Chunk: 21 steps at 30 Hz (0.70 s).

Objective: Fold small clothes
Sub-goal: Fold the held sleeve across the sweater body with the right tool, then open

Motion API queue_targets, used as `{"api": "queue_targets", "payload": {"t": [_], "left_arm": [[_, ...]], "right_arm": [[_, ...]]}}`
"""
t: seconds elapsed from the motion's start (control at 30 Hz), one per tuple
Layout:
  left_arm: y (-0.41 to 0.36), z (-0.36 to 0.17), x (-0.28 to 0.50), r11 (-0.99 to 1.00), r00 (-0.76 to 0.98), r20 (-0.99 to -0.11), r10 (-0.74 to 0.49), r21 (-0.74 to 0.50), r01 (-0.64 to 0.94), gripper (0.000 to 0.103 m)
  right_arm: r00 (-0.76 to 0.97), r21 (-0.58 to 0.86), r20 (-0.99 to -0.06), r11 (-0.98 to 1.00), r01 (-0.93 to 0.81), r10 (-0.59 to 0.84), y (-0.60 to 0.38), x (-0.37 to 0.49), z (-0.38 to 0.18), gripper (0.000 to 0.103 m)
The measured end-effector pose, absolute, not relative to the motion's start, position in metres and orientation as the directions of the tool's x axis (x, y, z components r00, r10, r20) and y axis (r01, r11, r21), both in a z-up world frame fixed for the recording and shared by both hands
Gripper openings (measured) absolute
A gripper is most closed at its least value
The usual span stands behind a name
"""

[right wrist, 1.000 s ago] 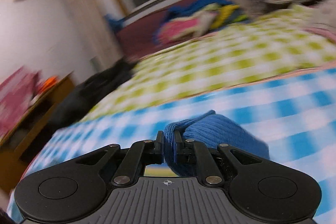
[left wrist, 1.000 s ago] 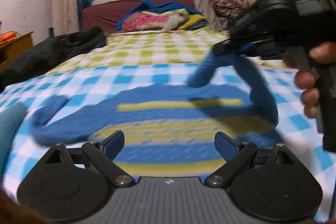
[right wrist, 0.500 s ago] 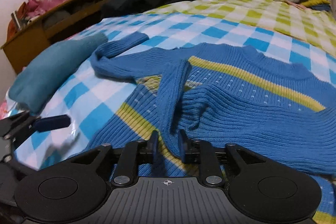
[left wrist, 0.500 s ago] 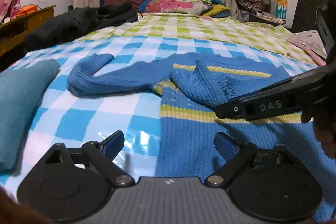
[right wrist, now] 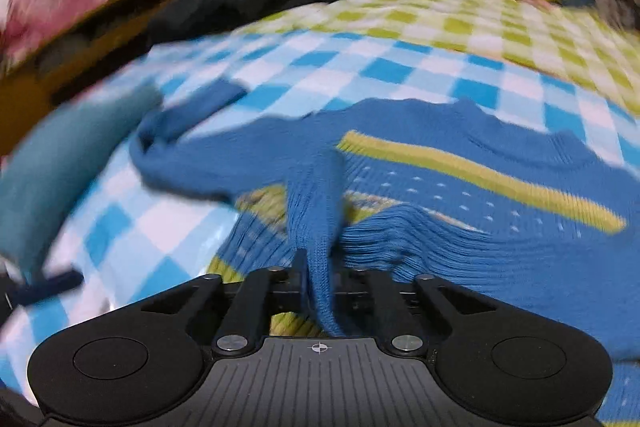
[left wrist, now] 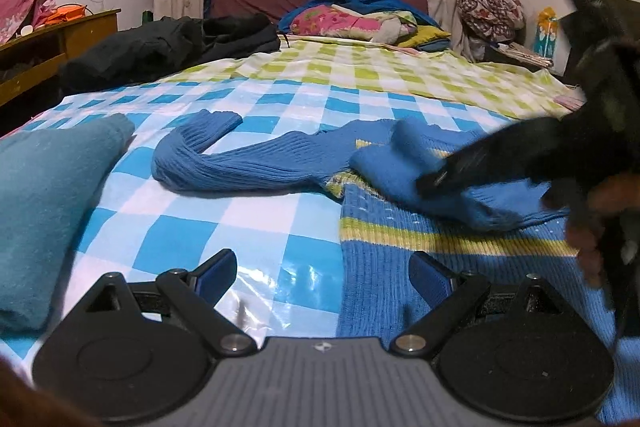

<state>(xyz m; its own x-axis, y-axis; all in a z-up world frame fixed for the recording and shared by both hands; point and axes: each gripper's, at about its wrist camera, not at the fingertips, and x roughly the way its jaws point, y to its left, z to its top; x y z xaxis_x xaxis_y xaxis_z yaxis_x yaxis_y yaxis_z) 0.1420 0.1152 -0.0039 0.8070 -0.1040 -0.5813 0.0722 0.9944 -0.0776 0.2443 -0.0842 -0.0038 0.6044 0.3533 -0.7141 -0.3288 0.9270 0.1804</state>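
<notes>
A small blue knit sweater with yellow stripes lies flat on the checked bed; it also shows in the right wrist view. Its left sleeve stretches out to the left. Its right sleeve is folded over the body. My right gripper is shut on this sleeve's end, low over the sweater; it appears blurred in the left wrist view. My left gripper is open and empty, just above the sweater's left edge near the hem.
A folded teal garment lies at the left on the blue checked sheet. A black jacket and a pile of bedding lie farther back. A wooden cabinet stands left of the bed.
The right gripper carried the right sleeve across the sweater and down onto its body, still gripping it. The left gripper stayed open and shifted left toward the sweater's edge.
</notes>
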Motion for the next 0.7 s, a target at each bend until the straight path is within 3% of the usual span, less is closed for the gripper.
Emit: {"api": "queue_targets", "payload": {"t": [0.13, 0.33, 0.47, 0.5, 0.6, 0.7], "left_arm": [[0.113, -0.003, 0.145, 0.990, 0.805, -0.578, -0.134, -0.118, 0.080, 0.098], [0.101, 0.005, 0.147, 0.990, 0.820, -0.555, -0.138, -0.102, 0.097, 0.098], [0.102, 0.000, 0.146, 0.992, 0.821, -0.558, -0.121, -0.087, 0.088, 0.098], [0.104, -0.001, 0.146, 0.993, 0.819, -0.561, -0.120, -0.085, 0.087, 0.098], [0.108, -0.007, 0.145, 0.994, 0.814, -0.571, -0.106, -0.071, 0.080, 0.098], [0.111, -0.009, 0.145, 0.996, 0.821, -0.563, -0.093, -0.053, 0.076, 0.098]], "right_arm": [[0.713, 0.254, -0.633, 0.951, -0.177, 0.302, -0.130, 0.242, 0.025, 0.006], [0.883, 0.218, -0.468, 0.973, 0.075, 0.037, -0.186, 0.232, 0.080, 0.006], [0.866, 0.187, -0.479, 0.981, -0.055, 0.140, -0.147, 0.240, 0.072, 0.007], [0.846, 0.176, -0.502, 0.979, -0.106, 0.182, -0.131, 0.243, 0.064, 0.013], [0.708, 0.188, -0.618, 0.939, -0.289, 0.342, -0.079, 0.254, 0.021, 0.017], [0.651, 0.190, -0.647, 0.911, -0.367, 0.397, -0.059, 0.244, -0.001, 0.019]]}}
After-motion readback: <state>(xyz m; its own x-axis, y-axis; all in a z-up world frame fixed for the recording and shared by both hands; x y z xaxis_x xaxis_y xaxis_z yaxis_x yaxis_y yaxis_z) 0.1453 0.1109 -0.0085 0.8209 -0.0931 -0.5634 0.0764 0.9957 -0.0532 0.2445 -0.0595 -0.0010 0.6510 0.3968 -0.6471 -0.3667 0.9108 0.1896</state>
